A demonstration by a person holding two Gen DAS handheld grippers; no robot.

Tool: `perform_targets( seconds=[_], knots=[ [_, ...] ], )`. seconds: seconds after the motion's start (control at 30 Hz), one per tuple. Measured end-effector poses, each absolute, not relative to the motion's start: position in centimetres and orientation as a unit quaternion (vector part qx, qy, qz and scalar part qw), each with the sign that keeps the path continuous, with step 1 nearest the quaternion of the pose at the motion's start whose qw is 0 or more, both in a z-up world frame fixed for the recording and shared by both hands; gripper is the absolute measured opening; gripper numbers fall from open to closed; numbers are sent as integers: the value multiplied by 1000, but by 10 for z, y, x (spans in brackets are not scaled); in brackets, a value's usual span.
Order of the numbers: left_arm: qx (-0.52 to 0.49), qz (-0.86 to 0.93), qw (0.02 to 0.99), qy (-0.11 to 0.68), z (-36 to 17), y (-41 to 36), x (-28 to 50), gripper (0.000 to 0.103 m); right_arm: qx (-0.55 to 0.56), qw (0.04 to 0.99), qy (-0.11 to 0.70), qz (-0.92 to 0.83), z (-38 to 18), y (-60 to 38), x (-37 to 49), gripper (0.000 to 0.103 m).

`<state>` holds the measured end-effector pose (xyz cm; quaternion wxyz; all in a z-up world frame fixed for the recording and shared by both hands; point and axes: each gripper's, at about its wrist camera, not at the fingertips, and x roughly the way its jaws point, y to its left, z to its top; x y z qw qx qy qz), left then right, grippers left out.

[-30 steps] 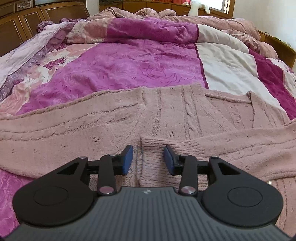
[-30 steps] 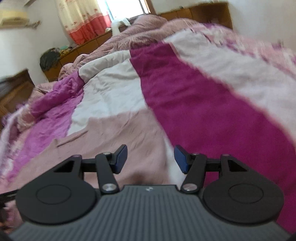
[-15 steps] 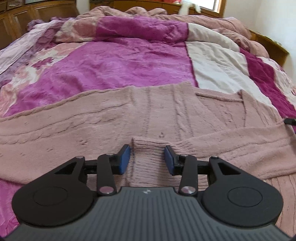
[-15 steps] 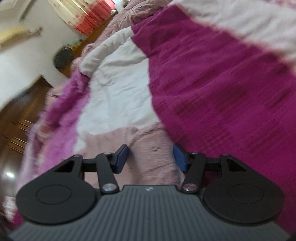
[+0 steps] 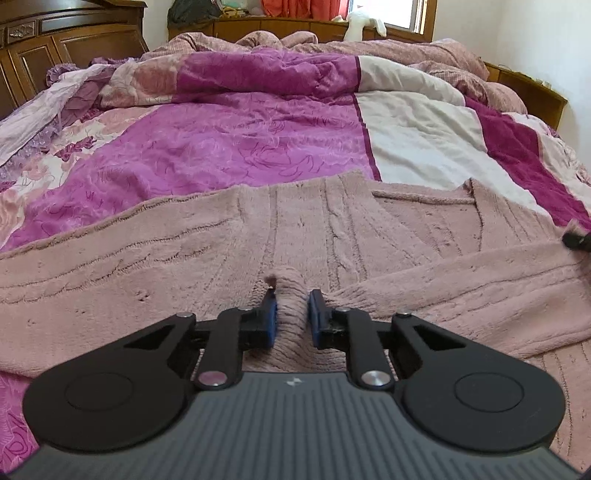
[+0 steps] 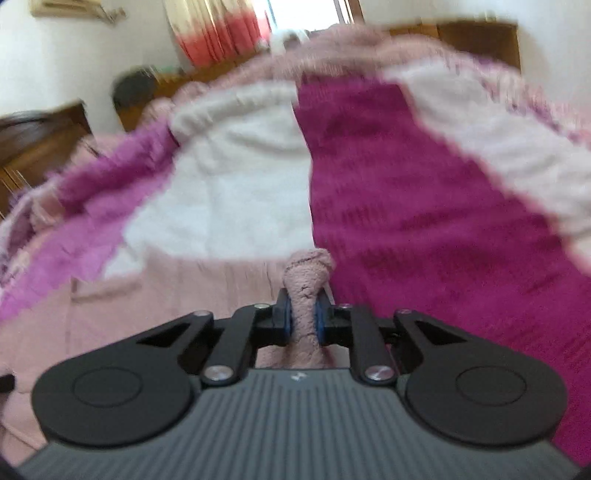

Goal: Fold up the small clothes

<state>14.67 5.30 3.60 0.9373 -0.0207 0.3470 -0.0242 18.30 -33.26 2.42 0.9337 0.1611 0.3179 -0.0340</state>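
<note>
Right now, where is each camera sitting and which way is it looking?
Left wrist: sits on the left claw, looks forward along its fingers over the pink sweater and quilt toward the far cabinets; the claw pinches a sweater fold.
Right wrist: sits on the right claw, blurred, looks over the quilt toward the curtain; it pinches pink knit too.
Both views share the sweater and quilt.

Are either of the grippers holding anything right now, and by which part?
Both grip the pink knit sweater: the left gripper pinches a sleeve cuff, the right gripper a bunched edge; which edge is unclear.
</note>
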Motion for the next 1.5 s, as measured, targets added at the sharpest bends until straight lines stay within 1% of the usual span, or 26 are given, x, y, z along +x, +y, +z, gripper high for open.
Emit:
perform_targets(
  seconds=[0.03, 0.07, 0.1, 0.13, 0.2, 0.33, 0.37, 0.4, 0.43, 0.57, 0.67, 0.8, 0.87, 1.0, 1.03, 1.13, 1.27, 1.4, 1.47, 1.5],
  knots=[
    [-25, -24, 937, 348, 37, 55, 147, 21, 166, 933, 316, -40, 25, -333, 183, 28],
    [-29, -25, 935, 351, 37, 56, 147, 21, 168, 933, 315, -44, 27, -335, 182, 30],
    [-32, -27, 935, 353, 37, 58, 148, 21, 169, 933, 315, -48, 30, -335, 181, 38],
    [-36, -28, 933, 356, 37, 60, 149, 26, 170, 933, 313, -49, 34, -335, 177, 46],
    [-39, -24, 932, 359, 37, 62, 151, 27, 168, 938, 300, -48, 41, -335, 167, 50],
    [-38, -23, 932, 360, 36, 58, 151, 28, 155, 946, 282, -40, 59, -331, 142, 51],
    [-36, -27, 933, 357, 36, 56, 151, 26, 154, 948, 278, -37, 64, -329, 135, 51],
    [-35, -33, 934, 353, 38, 55, 150, 13, 154, 949, 275, -34, 67, -328, 129, 51],
    [-36, -42, 937, 346, 41, 54, 149, 10, 154, 949, 272, -28, 70, -325, 123, 51],
    [-24, -28, 951, 307, 62, 54, 148, 10, 140, 955, 262, -7, 74, -311, 104, 51],
    [-22, -3, 950, 313, 63, 61, 158, 10, 110, 954, 279, 2, 63, -297, 101, 51],
    [4, 30, 944, 329, 50, 67, 168, 10, 93, 944, 318, 8, 39, -286, 99, 50],
    [19, 22, 941, 338, 42, 69, 171, 10, 78, 946, 316, 10, 32, -282, 96, 50],
    [49, 18, 938, 342, 38, 65, 171, 12, 69, 946, 316, 12, 29, -280, 98, 52],
    [45, 19, 937, 345, 39, 66, 171, 17, 73, 946, 317, 12, 30, -281, 98, 52],
    [16, 26, 935, 353, 45, 75, 166, 28, 83, 944, 320, 12, 33, -284, 98, 52],
    [-9, 23, 934, 357, 55, 86, 147, 31, 97, 941, 325, 13, 41, -286, 91, 52],
    [0, 22, 930, 368, 56, 88, 131, 32, 105, 939, 327, 14, 51, -286, 83, 53],
    [7, 27, 929, 369, 53, 87, 127, 35, 103, 939, 327, 20, 55, -284, 78, 53],
    [12, 31, 928, 370, 51, 87, 127, 38, 99, 939, 328, 23, 55, -282, 77, 53]
  ],
)
